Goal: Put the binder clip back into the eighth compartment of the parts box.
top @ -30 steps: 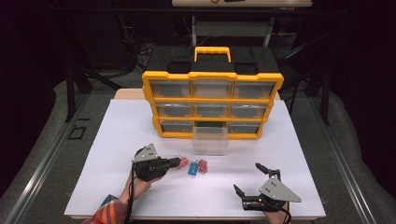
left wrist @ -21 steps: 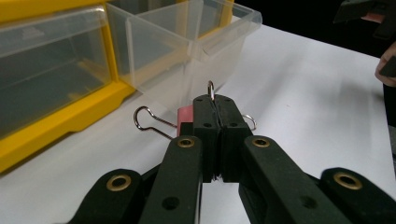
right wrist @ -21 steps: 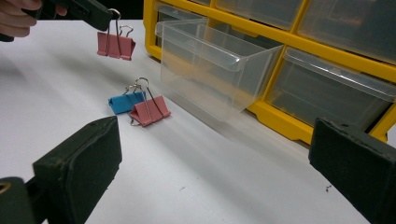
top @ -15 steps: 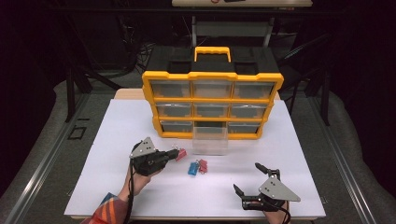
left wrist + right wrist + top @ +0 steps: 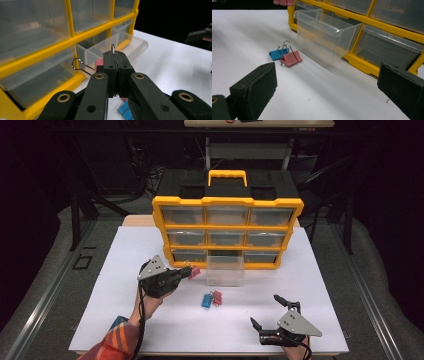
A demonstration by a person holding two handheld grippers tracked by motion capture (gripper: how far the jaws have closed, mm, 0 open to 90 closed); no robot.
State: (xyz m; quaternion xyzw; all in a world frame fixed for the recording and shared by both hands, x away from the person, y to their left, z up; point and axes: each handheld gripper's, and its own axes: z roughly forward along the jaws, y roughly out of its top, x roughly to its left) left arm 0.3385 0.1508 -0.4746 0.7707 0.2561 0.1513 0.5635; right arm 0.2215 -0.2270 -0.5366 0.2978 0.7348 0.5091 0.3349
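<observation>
My left gripper (image 5: 187, 271) is shut on the wire handle of a pink binder clip (image 5: 194, 271), held in the air just left of the pulled-out clear drawer (image 5: 225, 269). In the left gripper view the clip (image 5: 99, 64) sits behind the closed jaws, its second wire loop sticking out to the left. A blue binder clip (image 5: 205, 300) and a pink binder clip (image 5: 217, 297) lie side by side on the white table; both also appear in the right gripper view, blue (image 5: 277, 53) and pink (image 5: 291, 58). My right gripper (image 5: 265, 315) rests open near the front edge.
A yellow organizer (image 5: 227, 231) with several clear drawers and a black top with a handle stands at the back of the white table (image 5: 120, 265). Its bottom-middle drawer (image 5: 324, 35) is pulled out and looks hollow.
My left gripper has risen and moved forward and right with the pink clip, toward the pulled-out drawer. The right gripper has stayed put.
</observation>
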